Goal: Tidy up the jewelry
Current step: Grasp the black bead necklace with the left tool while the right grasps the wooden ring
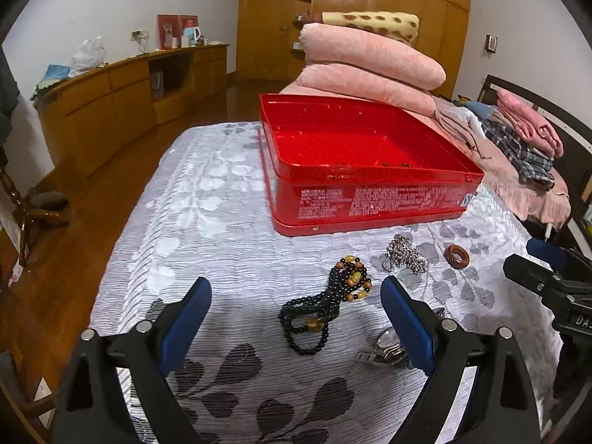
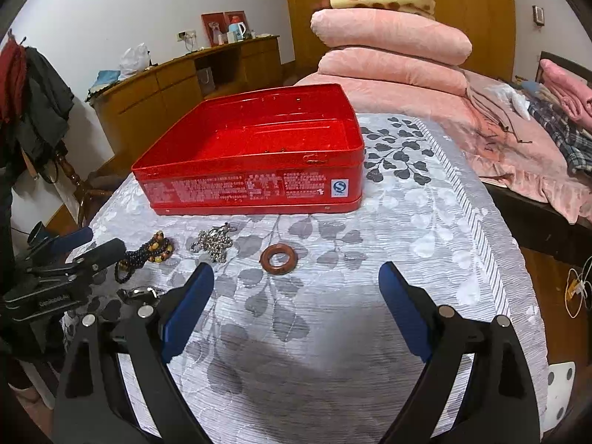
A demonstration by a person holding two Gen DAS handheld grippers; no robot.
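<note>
A bed with a grey leaf-print cover [image 2: 425, 203] fills the middle of a bedroom with a shiny wood floor [image 1: 74, 259], a long wooden cabinet [image 1: 122, 96] by the white wall and a tall wooden wardrobe [image 1: 370, 7] at the back. Folded pink quilts [image 1: 370, 63] are stacked behind a red tin box [image 2: 255, 155], which sits open on the cover.

In front of the box lie the jewelry pieces: a black bead bracelet [image 1: 322, 307] with yellow beads, a silver chain [image 1: 403, 255] in a heap, and a brown ring [image 2: 278, 258]. They are near each other but apart.

The left gripper [image 1: 296, 318] is wide open with the black bracelet lying between its blue fingers, not touched. The right gripper [image 2: 296, 303] is wide open too, over bare cover, with the brown ring just ahead of it.

There is open cover to the right of the ring. The bed edge drops off on both sides.

A shiny metal piece [image 1: 384, 347], maybe a watch, is partly hidden behind the left gripper's right finger. Small dark bits in the box are too tiny to make out.
</note>
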